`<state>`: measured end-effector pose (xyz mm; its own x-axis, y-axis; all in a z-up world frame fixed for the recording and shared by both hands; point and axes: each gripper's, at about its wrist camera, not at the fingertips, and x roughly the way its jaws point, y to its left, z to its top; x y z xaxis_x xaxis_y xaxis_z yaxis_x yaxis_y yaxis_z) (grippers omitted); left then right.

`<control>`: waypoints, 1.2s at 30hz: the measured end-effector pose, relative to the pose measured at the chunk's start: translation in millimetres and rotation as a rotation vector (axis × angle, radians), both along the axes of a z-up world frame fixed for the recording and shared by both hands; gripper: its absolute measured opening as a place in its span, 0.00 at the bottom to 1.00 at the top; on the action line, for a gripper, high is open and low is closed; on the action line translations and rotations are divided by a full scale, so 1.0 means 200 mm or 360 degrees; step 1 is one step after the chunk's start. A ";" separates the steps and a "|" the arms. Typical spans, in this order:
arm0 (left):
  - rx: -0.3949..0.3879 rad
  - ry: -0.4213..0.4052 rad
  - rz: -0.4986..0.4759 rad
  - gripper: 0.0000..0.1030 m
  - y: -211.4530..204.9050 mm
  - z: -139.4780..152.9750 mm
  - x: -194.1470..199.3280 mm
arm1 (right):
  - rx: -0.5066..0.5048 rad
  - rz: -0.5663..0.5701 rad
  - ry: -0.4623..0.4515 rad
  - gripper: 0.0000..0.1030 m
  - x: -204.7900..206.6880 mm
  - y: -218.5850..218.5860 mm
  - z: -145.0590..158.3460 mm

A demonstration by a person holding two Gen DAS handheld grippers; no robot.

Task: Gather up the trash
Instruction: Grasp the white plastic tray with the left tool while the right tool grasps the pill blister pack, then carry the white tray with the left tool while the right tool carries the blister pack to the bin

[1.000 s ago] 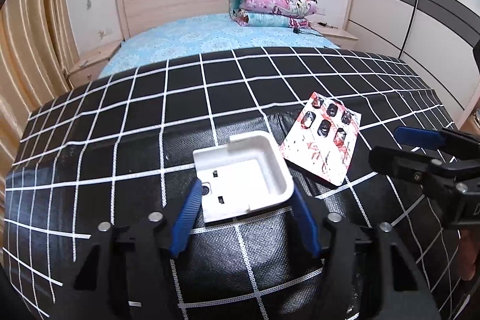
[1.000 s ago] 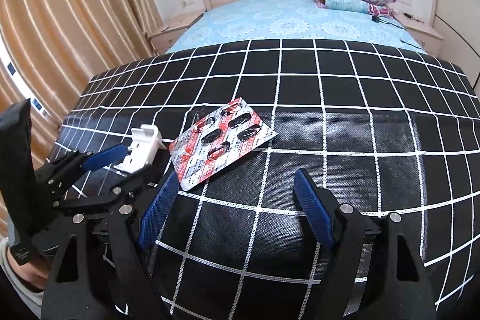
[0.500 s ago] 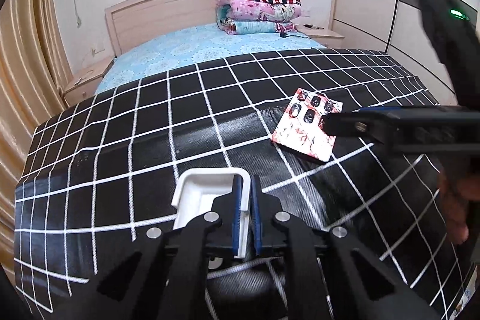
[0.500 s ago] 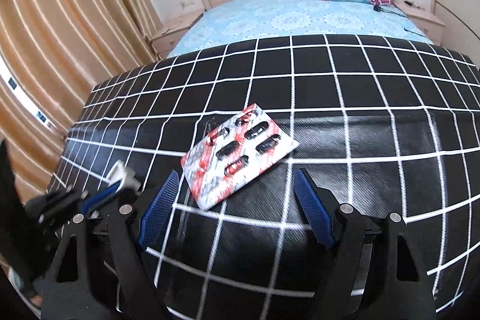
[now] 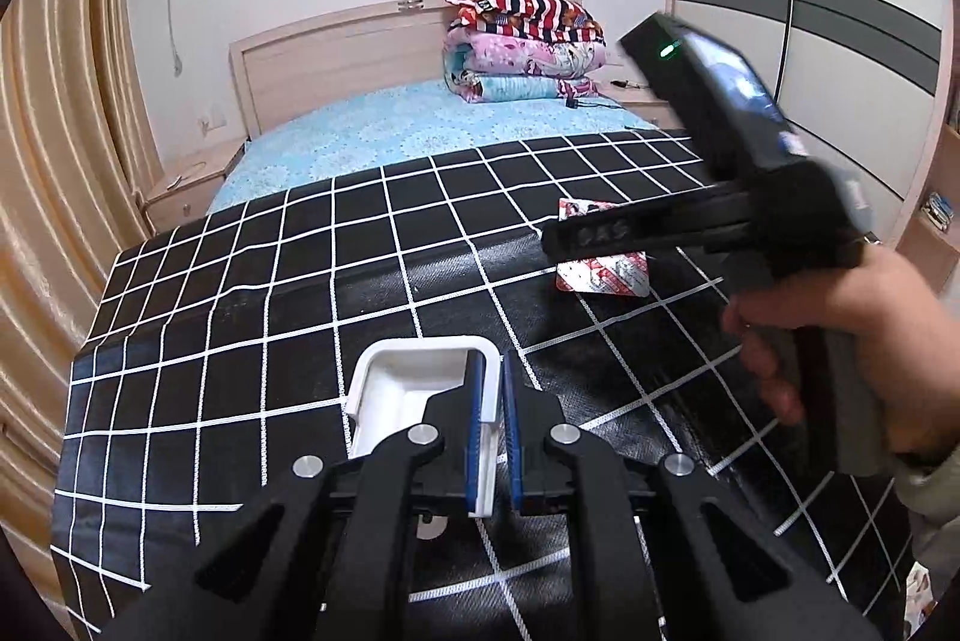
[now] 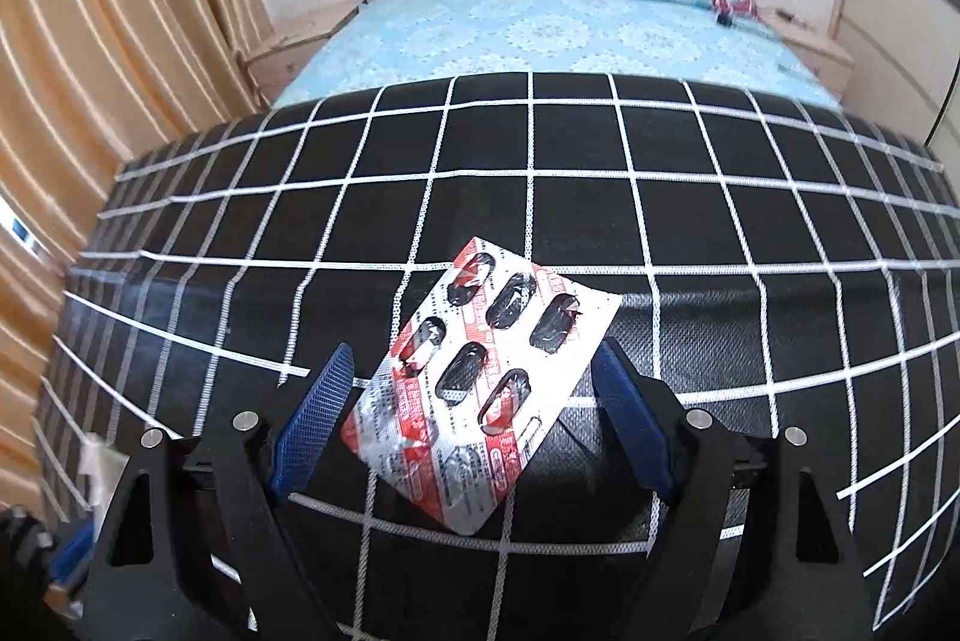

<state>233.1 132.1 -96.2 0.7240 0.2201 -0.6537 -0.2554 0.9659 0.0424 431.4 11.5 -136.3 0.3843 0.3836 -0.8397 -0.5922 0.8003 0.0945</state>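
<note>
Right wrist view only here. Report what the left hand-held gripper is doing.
Observer: The left hand-held gripper is shut on one side wall of the white tray.
Operator: Give me the tray's attitude.
Observer: Open side up, over the black grid cloth; I cannot tell whether it is lifted.
Operator: Now the right hand-held gripper, side on.
Observer: Its finger crosses in front of the blister pack, hiding the pack's middle.

In the left view the right gripper (image 5: 555,240) hides most of the blister pack (image 5: 606,275); the tray (image 5: 414,389) has its near part behind the left gripper (image 5: 491,395), and the right hand (image 5: 840,341) is cut off at right
</note>
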 end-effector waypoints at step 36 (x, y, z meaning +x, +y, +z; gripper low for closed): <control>0.0039 -0.0117 -0.0144 0.06 -0.37 0.15 -0.40 | 0.0197 0.0395 -0.0207 0.50 -0.61 -0.45 0.32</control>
